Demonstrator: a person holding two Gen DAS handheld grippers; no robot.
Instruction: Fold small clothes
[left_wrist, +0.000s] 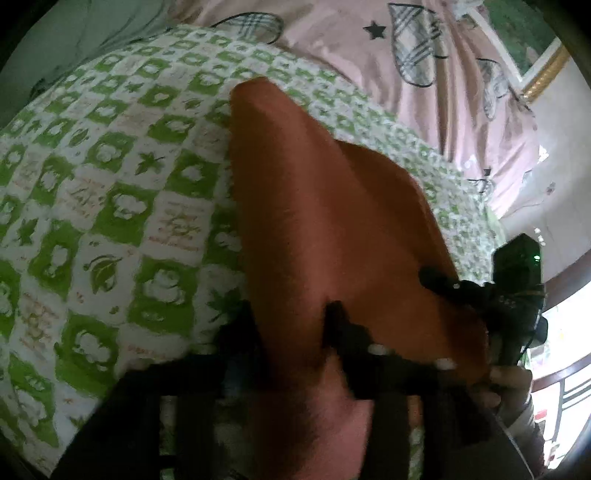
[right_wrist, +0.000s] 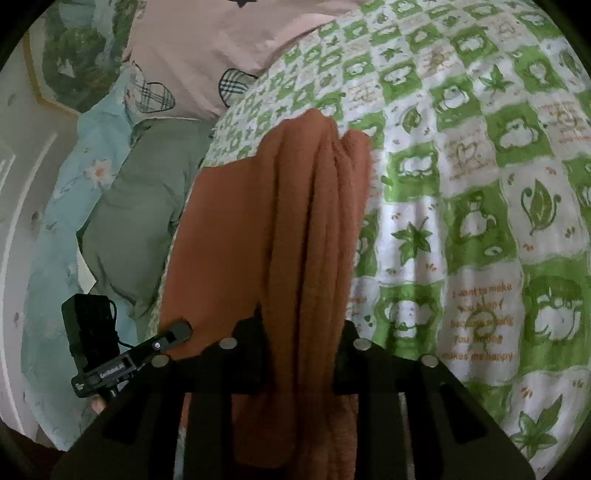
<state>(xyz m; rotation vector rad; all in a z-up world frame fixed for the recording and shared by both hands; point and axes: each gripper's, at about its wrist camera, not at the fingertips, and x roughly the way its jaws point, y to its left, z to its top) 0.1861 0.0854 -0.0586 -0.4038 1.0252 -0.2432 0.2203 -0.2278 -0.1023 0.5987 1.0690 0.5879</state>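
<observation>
On checked quilt (right_wrist: 461, 177), fuzzy rust-orange cloth (right_wrist: 295, 221)

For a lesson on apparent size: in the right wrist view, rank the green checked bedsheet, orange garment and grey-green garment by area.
1. green checked bedsheet
2. orange garment, enlarged by nearness
3. grey-green garment

Both pictures dim, greenish. Bright white glare at window (left_wrist: 561, 369), lower right of left view. Left view smeared by motion blur. Right view sharper. Round edges bend, corners black.
</observation>
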